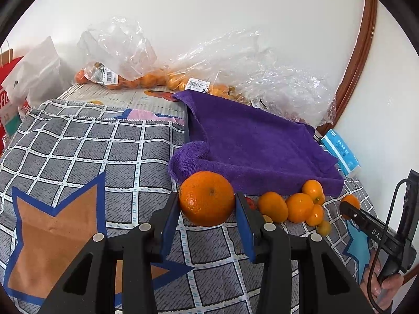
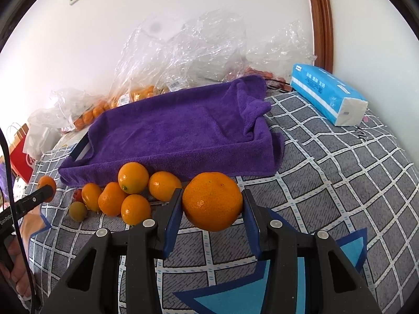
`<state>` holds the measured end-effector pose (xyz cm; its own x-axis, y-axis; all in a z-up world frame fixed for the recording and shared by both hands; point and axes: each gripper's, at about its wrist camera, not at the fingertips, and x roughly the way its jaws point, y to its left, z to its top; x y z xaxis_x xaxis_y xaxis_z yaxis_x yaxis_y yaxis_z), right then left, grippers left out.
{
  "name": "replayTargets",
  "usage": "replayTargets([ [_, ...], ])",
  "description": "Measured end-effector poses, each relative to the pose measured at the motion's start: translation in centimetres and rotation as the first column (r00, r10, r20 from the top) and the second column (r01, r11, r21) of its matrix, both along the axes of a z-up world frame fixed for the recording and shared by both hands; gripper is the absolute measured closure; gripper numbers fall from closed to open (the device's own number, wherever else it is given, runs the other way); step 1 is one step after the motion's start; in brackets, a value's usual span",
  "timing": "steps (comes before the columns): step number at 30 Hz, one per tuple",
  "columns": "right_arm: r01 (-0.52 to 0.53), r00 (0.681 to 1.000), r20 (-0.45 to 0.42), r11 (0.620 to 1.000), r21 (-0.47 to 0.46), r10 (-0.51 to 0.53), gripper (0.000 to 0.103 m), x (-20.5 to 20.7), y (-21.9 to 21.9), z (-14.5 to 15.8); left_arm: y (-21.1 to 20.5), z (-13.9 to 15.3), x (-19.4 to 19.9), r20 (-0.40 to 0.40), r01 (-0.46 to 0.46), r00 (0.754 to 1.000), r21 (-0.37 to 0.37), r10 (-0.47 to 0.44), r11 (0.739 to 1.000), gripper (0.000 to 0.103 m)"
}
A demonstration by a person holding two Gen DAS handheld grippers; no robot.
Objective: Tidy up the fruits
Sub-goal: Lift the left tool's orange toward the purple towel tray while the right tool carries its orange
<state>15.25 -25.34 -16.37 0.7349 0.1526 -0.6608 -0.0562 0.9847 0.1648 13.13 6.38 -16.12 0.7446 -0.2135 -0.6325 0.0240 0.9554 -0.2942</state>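
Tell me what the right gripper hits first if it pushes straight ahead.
The right gripper already holds an orange between its fingers; straight ahead, that fruit would likely meet the near wall of the purple towel-lined tray, though depth is uncertain.

Plush purple towel (image 2: 178, 128) (matt), crinkly glossy plastic bags (image 2: 183, 44), dimpled shiny orange (image 2: 212, 201).

Large round dimpled orange (image 1: 207, 198) sits between left gripper (image 1: 207, 209) pads. Second similar orange (image 2: 212, 201) sits between right gripper (image 2: 212, 210) pads. Cluster of small smooth oval orange fruits (image 2: 125, 196) lies touching, just before purple towel-lined tray (image 2: 178, 128).
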Motion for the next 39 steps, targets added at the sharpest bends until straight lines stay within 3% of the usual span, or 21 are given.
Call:
replayTargets([
  [7,-0.014,1.000,-0.013,1.000,-0.003,0.014,0.059,-0.9,0.6,0.3,-0.2,0.4,-0.3,0.018,-0.004,1.000,0.017,0.004,1.000,0.063],
  [13,-0.012,1.000,-0.003,1.000,0.012,0.012,0.059,-1.6,0.7,1.4,0.0,1.1,-0.6,0.002,0.009,1.000,-0.025,-0.009,1.000,0.063],
  [25,-0.021,0.999,0.031,1.000,0.017,0.020,0.059,-2.6,1.2,4.5,0.3,5.9,-2.1,-0.007,0.013,1.000,-0.061,-0.014,0.998,0.063],
  [39,0.012,0.997,0.071,1.000,0.020,-0.013,0.059,-1.3,2.1,8.5,0.9,9.3,-0.2,-0.004,0.033,0.999,-0.023,-0.033,0.999,0.063],
])
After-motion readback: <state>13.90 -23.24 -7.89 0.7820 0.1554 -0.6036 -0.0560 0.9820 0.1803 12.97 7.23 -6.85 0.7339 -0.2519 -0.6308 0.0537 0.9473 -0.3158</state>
